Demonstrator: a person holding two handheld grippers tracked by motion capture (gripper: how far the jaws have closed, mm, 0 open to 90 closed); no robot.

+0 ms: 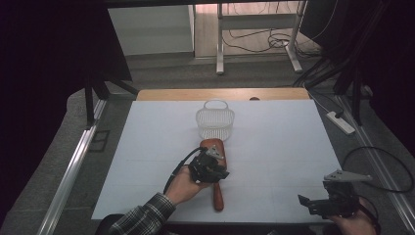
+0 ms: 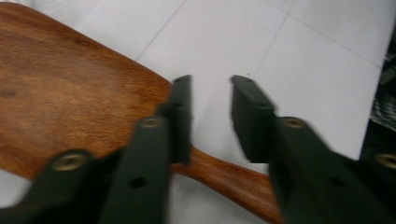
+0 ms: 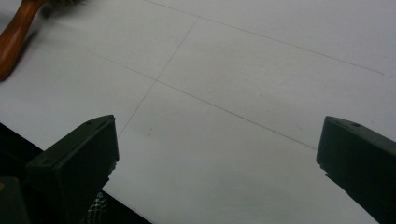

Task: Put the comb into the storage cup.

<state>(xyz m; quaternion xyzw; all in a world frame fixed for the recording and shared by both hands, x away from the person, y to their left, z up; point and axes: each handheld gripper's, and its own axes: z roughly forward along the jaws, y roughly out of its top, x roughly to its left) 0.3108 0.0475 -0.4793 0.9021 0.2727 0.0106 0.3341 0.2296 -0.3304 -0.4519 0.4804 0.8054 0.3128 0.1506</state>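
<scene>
Reddish-brown wooden hairbrush (image 2: 70, 93), broad flat head, slim rounded handle.

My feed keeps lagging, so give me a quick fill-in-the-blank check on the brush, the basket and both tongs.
1. The wooden hairbrush lies nearer the person than the white ____.
2. The left tongs straddle the brush's ____.
3. The right tongs stand wide ____ over bare table.

Missing words: basket; handle; open

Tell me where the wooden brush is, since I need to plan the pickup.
In the high view the wooden brush lies on the white table left of centre, just in front of the white basket, under the left gripper.
</scene>
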